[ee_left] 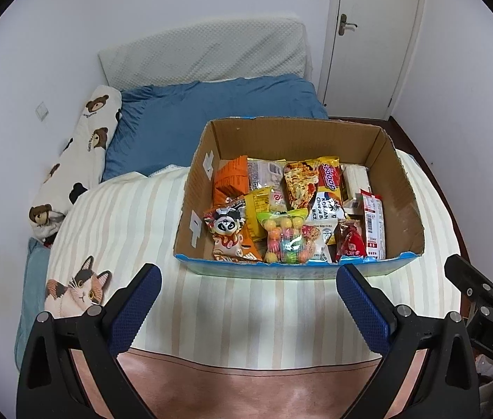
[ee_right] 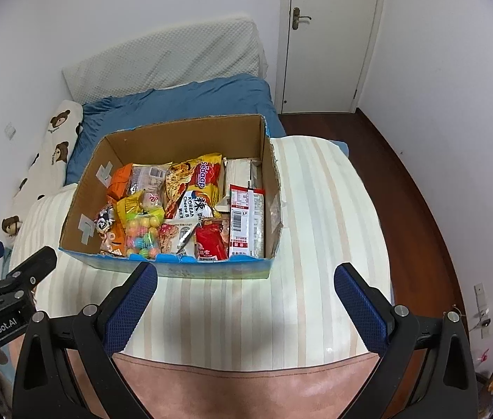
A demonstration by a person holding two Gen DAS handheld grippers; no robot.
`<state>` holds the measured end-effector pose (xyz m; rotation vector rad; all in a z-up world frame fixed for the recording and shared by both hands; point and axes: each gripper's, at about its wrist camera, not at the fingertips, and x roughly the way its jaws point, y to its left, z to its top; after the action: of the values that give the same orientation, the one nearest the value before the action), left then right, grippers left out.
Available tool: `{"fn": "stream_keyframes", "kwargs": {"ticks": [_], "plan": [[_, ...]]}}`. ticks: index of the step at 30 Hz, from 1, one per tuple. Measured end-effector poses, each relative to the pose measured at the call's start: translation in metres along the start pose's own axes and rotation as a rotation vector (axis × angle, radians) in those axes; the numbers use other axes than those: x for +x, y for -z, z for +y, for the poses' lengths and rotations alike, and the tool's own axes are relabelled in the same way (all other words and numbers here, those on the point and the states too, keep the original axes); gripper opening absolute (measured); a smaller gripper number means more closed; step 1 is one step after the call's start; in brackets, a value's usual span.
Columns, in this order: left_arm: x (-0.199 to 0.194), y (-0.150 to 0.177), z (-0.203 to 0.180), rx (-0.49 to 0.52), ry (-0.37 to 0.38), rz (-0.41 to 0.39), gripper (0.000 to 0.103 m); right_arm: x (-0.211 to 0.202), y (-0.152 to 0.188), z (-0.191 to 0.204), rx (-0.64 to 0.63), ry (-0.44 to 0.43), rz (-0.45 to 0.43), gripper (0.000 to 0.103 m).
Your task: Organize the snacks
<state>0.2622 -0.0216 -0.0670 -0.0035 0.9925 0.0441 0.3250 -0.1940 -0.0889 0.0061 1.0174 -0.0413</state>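
Far left, a bear-print pillow lies along the wall beside a blue blanket. The left gripper hovers over the striped cover, fingers wide apart and holding nothing. Just ahead sits the cardboard box, packed with snacks: a panda packet, a candy bag, a noodle pack. The right gripper likewise gapes empty before the box. A door stands beyond.

Soft, even indoor light fills both views, somewhat dim, with faint shadows on the striped bedcover near the cardboard box. Glare glints off the snack wrappers. Fisheye distortion bows the walls, dark vignetting fills the corners; focus stays reasonably sharp
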Motion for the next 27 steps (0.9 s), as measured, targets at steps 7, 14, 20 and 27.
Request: {"fn": "stream_keyframes", "kwargs": {"ticks": [7,14,20,27], "plan": [[0.002,-0.002,0.001,0.001,0.003,-0.002,0.103,0.003,-0.002,0.001,0.011,-0.009,0.008,0.103],[-0.003,-0.001,0.004,-0.012,0.028,-0.025,0.103,-0.002,0.000,0.000,0.028,-0.014,-0.006,0.103],[-0.011,-0.001,0.004,-0.010,0.024,-0.059,0.103,-0.011,0.002,-0.001,0.043,-0.017,-0.026,0.103],[-0.015,0.001,0.002,-0.001,0.026,-0.065,0.103,-0.020,0.005,-0.002,0.051,-0.014,-0.040,0.103]]}}
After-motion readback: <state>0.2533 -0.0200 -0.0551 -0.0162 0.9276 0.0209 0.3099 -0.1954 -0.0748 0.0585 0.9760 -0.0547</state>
